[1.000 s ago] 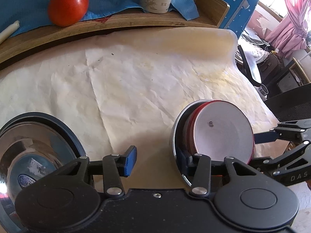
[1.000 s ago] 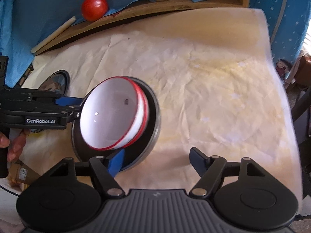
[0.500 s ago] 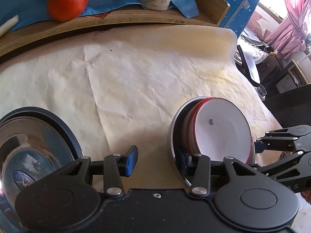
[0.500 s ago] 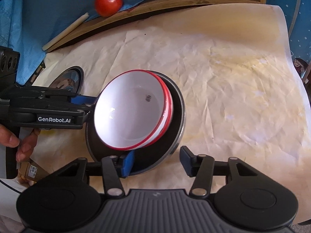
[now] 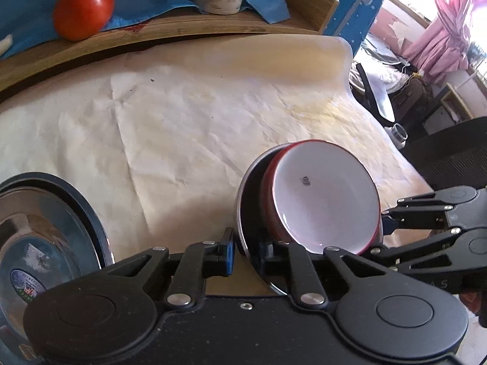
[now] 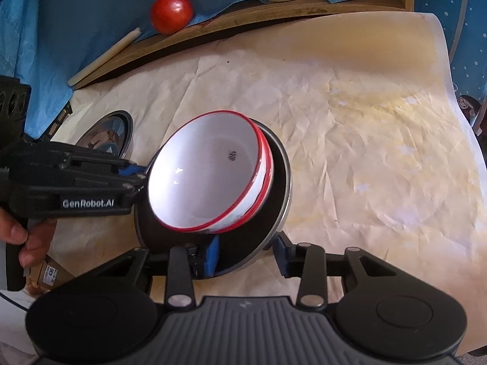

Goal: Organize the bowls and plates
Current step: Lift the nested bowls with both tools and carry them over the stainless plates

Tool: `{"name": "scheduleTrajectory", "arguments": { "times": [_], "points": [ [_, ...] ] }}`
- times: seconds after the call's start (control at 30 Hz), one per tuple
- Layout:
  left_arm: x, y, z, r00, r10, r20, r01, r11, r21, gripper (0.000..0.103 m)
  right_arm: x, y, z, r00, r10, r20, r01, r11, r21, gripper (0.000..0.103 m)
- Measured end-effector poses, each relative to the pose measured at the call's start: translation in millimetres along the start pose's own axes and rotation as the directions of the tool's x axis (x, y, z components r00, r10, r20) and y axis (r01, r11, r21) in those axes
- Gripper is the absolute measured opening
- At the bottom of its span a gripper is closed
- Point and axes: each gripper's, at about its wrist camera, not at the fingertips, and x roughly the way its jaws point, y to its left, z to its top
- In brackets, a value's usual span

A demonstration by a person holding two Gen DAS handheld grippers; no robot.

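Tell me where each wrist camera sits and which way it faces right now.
Left wrist: rides the left gripper, facing along its fingers across the papered table; they pinch the dark plate rim; the right gripper enters from the right.
Right wrist: rides the right gripper, facing forward and down; its fingers straddle the plate's near rim; the left gripper and left hand show at left.
Shared: plate, red-rimmed bowls, tomato, steel bowl.
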Motion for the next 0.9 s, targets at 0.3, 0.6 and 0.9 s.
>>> {"name": "scheduleTrajectory", "arguments": {
  "times": [0.3, 0.6, 0.9],
  "points": [
    [-1.8, 1.4, -4.9, 1.0, -0.004, 0.018, 0.005, 0.999, -0.033, 0.016, -0.7, -0.4, -2.1, 1.0, -0.001, 0.01, 0.001, 1.0, 0.014, 0.039],
    [-4.9, -0.7, -7.9, 1.0, -0.009, 0.029, 0.01, 0.999, -0.048, 0.015, -2.8, -2.2, -5.3, 1.0, -0.004, 0.013, 0.004, 1.0, 0.028, 0.038],
    [-9.6, -1.3, -7.5, 0.998, -0.017, 0.053, 0.02, 0.998, -0.061, 0.015, -6.9, -2.0, -5.3, 1.0, -0.006, 0.021, 0.006, 1.0, 0.028, 0.038]
  ]
}}
